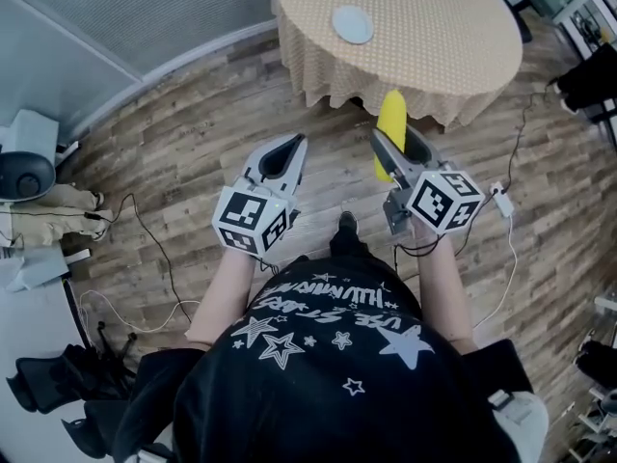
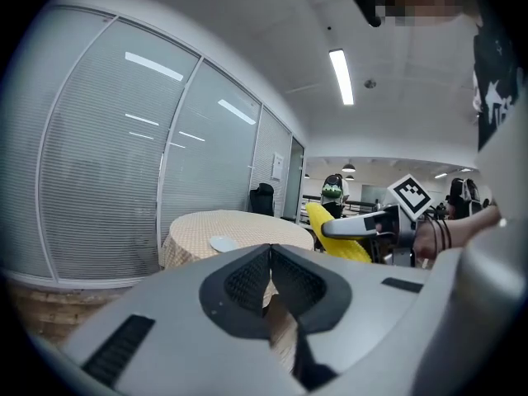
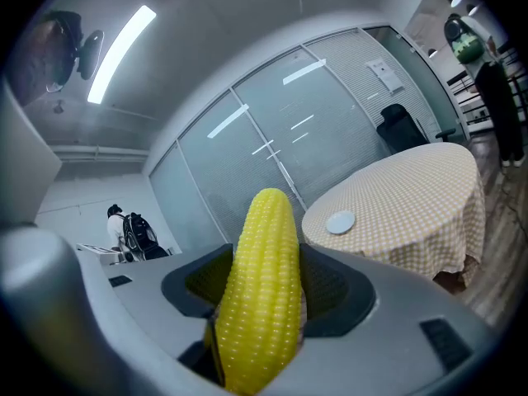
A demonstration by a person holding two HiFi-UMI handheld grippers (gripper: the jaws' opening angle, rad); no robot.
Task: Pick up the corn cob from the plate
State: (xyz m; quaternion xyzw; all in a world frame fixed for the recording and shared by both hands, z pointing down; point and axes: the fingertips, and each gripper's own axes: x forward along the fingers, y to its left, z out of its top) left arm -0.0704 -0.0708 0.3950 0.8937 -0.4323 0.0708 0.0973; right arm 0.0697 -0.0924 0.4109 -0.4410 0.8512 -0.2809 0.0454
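In the head view we are holding the left gripper [image 1: 298,141] and right gripper [image 1: 393,139] above the wooden floor [image 1: 193,133], near the round table [image 1: 443,46]. The right one is carrying the corn cob [image 1: 391,114], well apart from the plate [image 1: 352,24]. In the left gripper view, its jaws are meeting with nothing between them. In the right gripper view, the jaws are pressing the cob on both sides.

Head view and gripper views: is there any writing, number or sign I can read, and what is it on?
Shirt: white lettering, upside down, too blurred to read.
Sign on glass wall: too small to read.
Marker cubes: square patterns only, no words.
No other text is legible.
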